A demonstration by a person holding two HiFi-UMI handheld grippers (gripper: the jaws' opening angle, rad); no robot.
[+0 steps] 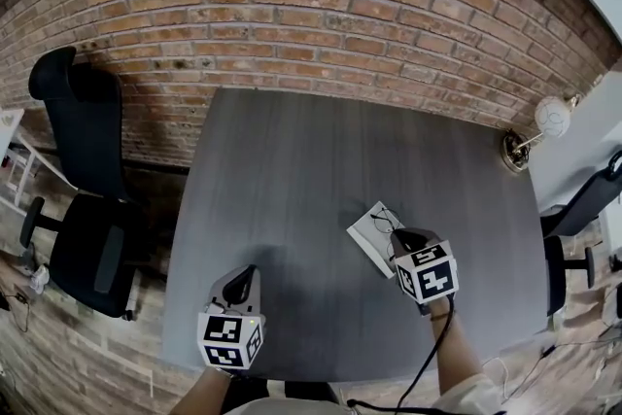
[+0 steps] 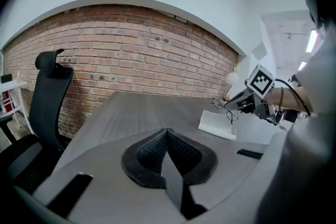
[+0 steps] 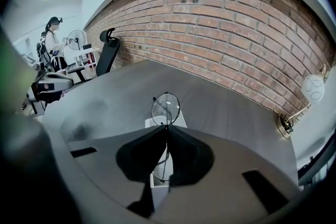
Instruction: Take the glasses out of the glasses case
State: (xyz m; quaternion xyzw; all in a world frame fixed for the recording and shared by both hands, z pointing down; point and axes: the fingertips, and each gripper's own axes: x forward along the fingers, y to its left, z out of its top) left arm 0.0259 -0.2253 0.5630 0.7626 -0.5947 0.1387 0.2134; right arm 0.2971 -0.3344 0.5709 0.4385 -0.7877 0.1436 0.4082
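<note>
A pair of thin wire-framed glasses (image 3: 165, 108) hangs above the open white glasses case (image 1: 373, 235), which lies on the grey table (image 1: 292, 199). My right gripper (image 1: 397, 240) is shut on the glasses' frame, one round lens sticking out past its tips. In the left gripper view the glasses (image 2: 220, 105) dangle from the right gripper (image 2: 231, 106) over the case (image 2: 218, 124). My left gripper (image 1: 240, 284) is shut on nothing, hovering over the table's near left part, well apart from the case.
A black office chair (image 1: 83, 180) stands left of the table, another chair (image 1: 583, 209) at the right. A small brass lamp (image 1: 525, 143) sits at the table's far right corner by the brick wall (image 1: 321, 5). A person (image 3: 54, 42) stands far off in the right gripper view.
</note>
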